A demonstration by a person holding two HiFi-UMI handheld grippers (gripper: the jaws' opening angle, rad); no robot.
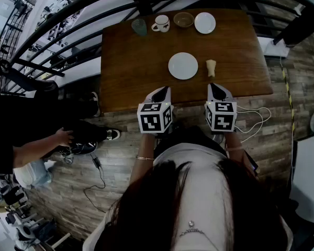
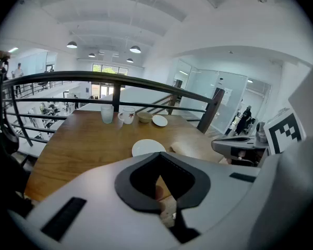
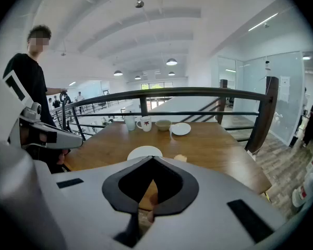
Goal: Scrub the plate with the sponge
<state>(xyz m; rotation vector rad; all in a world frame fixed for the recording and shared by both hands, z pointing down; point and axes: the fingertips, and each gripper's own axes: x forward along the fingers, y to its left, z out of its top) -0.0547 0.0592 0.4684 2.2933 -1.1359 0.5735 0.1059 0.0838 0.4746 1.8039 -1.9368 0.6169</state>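
A white plate lies in the middle of the wooden table. Just to its right lies a small beige sponge. Both grippers hang side by side over the table's near edge, short of the plate and sponge and angled down toward them. My left gripper is shut with nothing between its jaws. My right gripper is shut and empty too, its tip nearest the sponge.
Along the table's far edge stand a glass, a mug, a bowl and a small white plate. A dark metal railing runs behind and left of the table. A person in black stands at the left.
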